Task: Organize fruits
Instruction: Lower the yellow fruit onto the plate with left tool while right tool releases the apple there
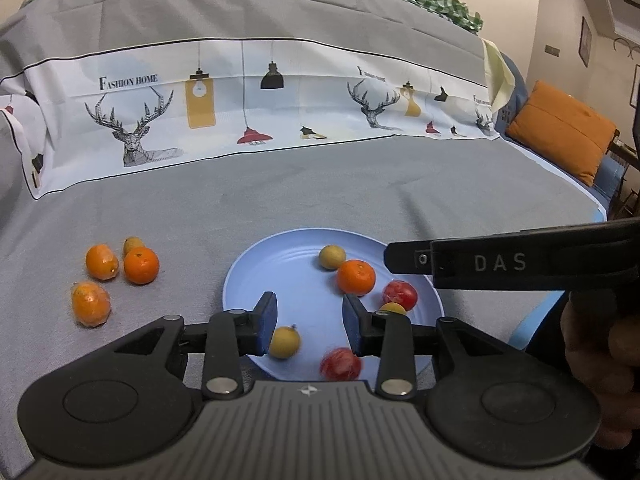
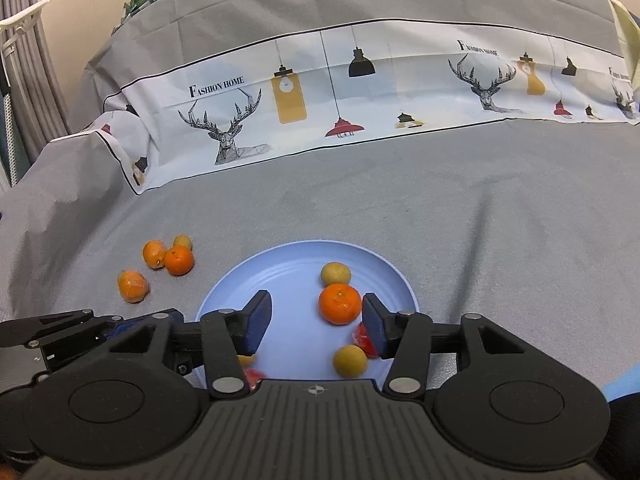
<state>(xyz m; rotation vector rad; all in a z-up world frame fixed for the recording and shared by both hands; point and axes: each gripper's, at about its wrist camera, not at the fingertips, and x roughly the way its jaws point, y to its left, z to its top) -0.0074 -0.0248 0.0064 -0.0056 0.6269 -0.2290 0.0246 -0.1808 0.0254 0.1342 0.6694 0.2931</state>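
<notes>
Nearest the lens in the left wrist view, the left gripper [image 1: 309, 326] spreads its jaws wide over the near half of a light blue plate [image 1: 288, 272], gripping nothing. Between the blue pads [image 1: 267, 326] lie a yellow fruit [image 1: 285, 342] and, lower, a blurred red fruit [image 1: 340, 364]. Farther back on the plate sit a mandarin [image 1: 355, 277], a yellow-green fruit [image 1: 332, 256], a second red fruit [image 1: 400, 295] and a yellow one partly hidden behind the right-hand finger. At left on the grey cloth [image 1: 320, 192], well apart from the plate, are 3 loose mandarins [image 1: 141, 265] and 1 small yellow fruit. Only this view shows the right gripper [image 1: 390, 260] from the side, at right centre, its tip over the plate's far right rim, and an orange cushion [image 1: 560, 130] at upper right.

From the right wrist, the right gripper [image 2: 316, 326] also has wide, empty jaws above the plate [image 2: 288, 264], the mandarin [image 2: 339, 304] lying between them, nearer the right-hand pad. Part of the left gripper [image 2: 116, 328] shows at lower left; its jaws are hidden here.
</notes>
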